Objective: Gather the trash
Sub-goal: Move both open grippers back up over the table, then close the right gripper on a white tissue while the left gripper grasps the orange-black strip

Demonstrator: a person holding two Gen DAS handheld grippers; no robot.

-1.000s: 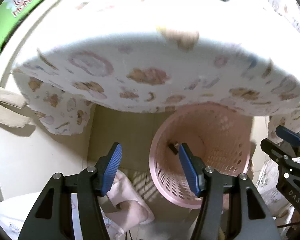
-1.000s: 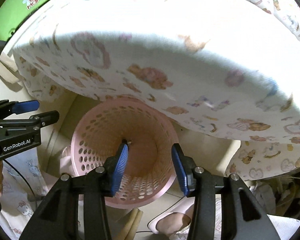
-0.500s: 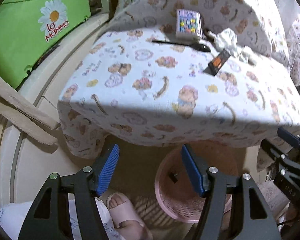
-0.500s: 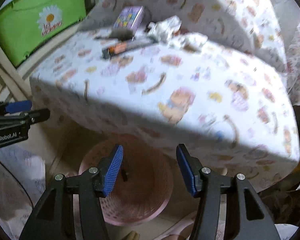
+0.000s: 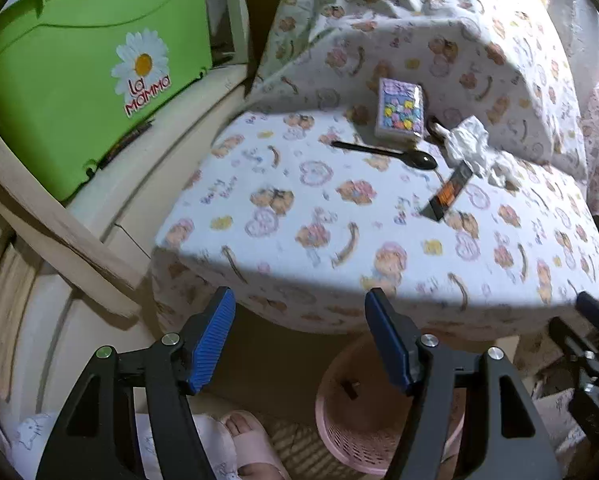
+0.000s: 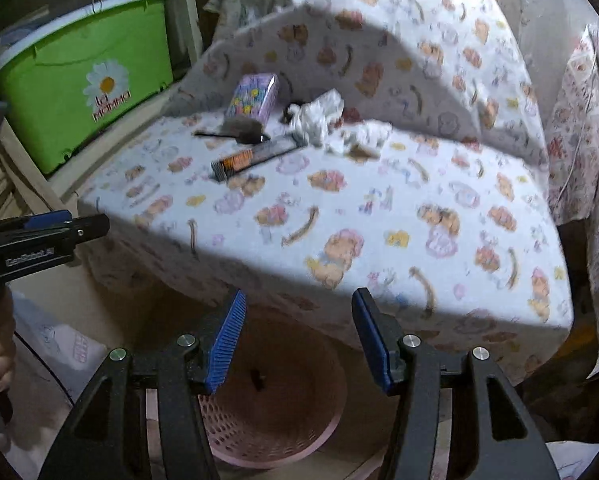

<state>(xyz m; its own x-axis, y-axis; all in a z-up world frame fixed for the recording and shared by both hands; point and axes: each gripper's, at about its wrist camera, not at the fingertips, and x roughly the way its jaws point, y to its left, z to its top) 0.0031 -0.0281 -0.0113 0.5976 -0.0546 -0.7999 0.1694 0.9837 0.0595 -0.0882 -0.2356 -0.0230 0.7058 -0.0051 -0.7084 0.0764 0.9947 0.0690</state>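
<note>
Blue-padded jaws of the left hand-held gripper [image 5: 299, 340] are seen parted and empty; the right hand-held gripper [image 6: 297, 338] is likewise parted, nothing held; the pink basket [image 6: 299, 432] is seen on the floor below both; crumpled tissue [image 5: 473, 148], a dark wrapper [image 5: 447, 192], a black spoon [image 5: 387, 154] and a purple box [image 5: 401, 110] are laid on the cloth-covered tabletop [image 5: 319, 220]; a green bin [image 5: 79, 80] is shelved at left.
</note>
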